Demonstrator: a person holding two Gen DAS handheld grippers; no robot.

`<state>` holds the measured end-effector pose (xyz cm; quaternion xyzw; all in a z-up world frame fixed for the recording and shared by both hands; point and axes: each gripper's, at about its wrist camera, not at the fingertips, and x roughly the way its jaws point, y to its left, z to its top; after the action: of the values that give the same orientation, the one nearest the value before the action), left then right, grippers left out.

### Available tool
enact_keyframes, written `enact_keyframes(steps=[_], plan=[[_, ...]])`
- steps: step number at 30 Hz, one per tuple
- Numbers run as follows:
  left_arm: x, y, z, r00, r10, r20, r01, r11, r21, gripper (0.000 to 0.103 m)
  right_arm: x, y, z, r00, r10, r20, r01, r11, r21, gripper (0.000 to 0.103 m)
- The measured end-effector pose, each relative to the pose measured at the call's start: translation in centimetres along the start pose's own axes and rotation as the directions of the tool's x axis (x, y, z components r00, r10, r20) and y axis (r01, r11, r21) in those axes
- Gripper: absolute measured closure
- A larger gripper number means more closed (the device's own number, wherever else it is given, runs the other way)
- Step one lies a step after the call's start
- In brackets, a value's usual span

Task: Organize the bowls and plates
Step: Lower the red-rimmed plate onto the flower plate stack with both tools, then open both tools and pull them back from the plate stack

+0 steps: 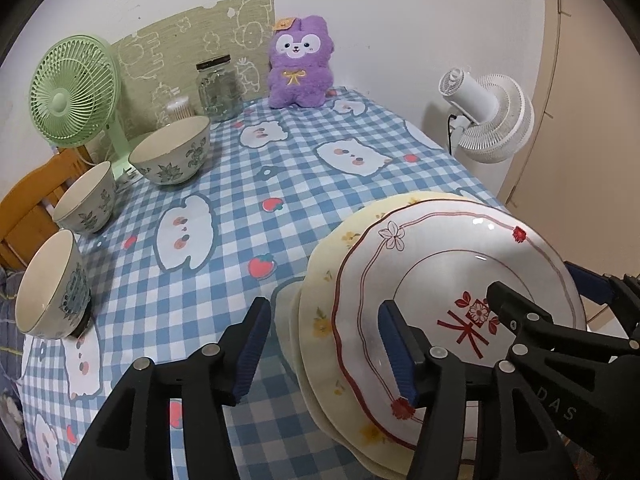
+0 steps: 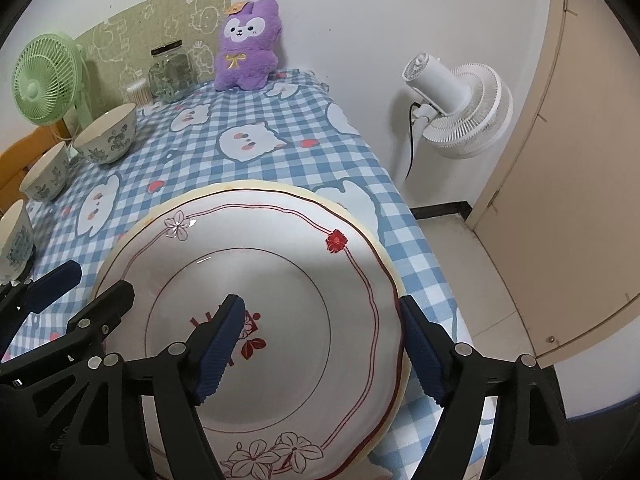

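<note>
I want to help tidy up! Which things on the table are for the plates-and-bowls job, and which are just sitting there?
For the job:
- stack of plates, red-patterned one on top
- big bowl
- middle bowl
- near bowl

Just sitting there:
- purple plush toy
- green fan
- glass jar
- cotton swab tub
- white fan, beside the table

wall (image 2: 360, 8): white | floor (image 2: 460, 248): pale tiles | door (image 2: 580, 140): beige | table (image 1: 304, 184): blue-checked cloth

Stacked plates (image 2: 280, 272), three bowls (image 1: 172, 152) upright apart
</note>
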<state>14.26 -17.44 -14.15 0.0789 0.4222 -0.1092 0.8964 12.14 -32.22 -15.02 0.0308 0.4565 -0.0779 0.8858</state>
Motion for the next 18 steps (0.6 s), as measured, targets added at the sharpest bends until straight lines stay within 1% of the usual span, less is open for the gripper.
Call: enact_keyframes(steps=[2,5,8,12,18], plan=[[-0.4,0.2,0.1,1.0,-0.003,0.011,0.003,1.0,-0.01,0.034,-0.2,-0.3,0.1,1.0,0.015,-0.01,-0.015,1.0,0.022,0.023],[-1.2,0.7,0.4,1.0,-0.009,0.03,0.01,1.0,-0.027,0.026,-0.5,-0.2,0.1,1.0,0.009,-0.022,-0.009,1.0,0.02,0.023],[-1.9,1.0,0.6,0.999,0.001,0.041,0.0,1.0,-0.028,0.023,-1.4,0.3,0.4,1.0,-0.014,0.008,0.014,1.0,-0.015,0.023],[-3.0,1.8,0.9,0.999,0.013,0.05,-0.01,0.999,-0.051,0.021,-2.8,1.1,1.0,0.999,-0.01,0.046,0.012,0.999,-0.05,0.022],[-5.1,3.3,0.9,0.996,0.06,0.072,-0.053,0.994,-0.095,0.015,-4.2,1.8,1.7,0.996,0.064,0.063,-0.061,0.997,-0.051,0.022]])
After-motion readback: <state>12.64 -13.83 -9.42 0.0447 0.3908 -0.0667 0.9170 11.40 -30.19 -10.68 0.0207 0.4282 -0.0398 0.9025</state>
